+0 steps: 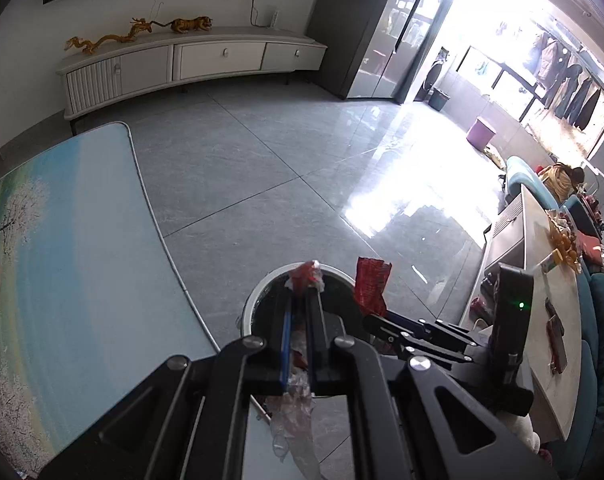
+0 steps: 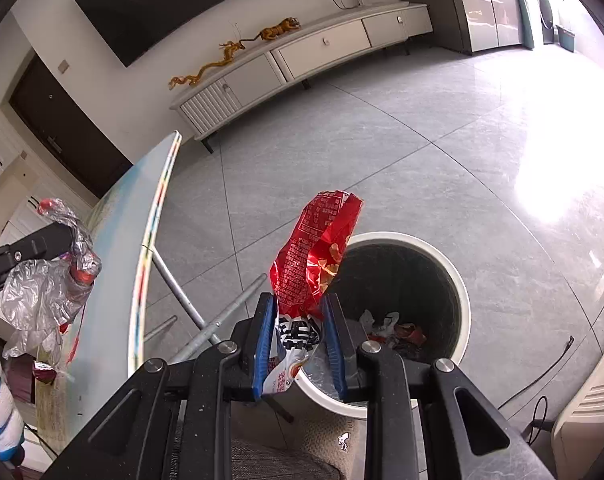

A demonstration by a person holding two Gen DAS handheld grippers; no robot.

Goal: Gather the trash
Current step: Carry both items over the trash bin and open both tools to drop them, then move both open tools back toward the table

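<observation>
Bin [image 2: 459, 280] on floor [image 2: 381, 168], just right of tabletop [image 2: 114, 248] edge. Trash pieces [image 2: 397, 328] lie in bin. Right gripper [image 2: 298, 320] holds snack bag [image 2: 313, 252] above bin's near rim. Left gripper [image 1: 300, 292] with crumpled wrapper [image 1: 307, 274] over bin, left of the right gripper. Cabinet [image 2: 302, 56] against far wall.

Red snack bag [image 2: 315, 256] above trash bin [image 2: 459, 280]: dense white print plus bold black characters on white end, none legible.
</observation>
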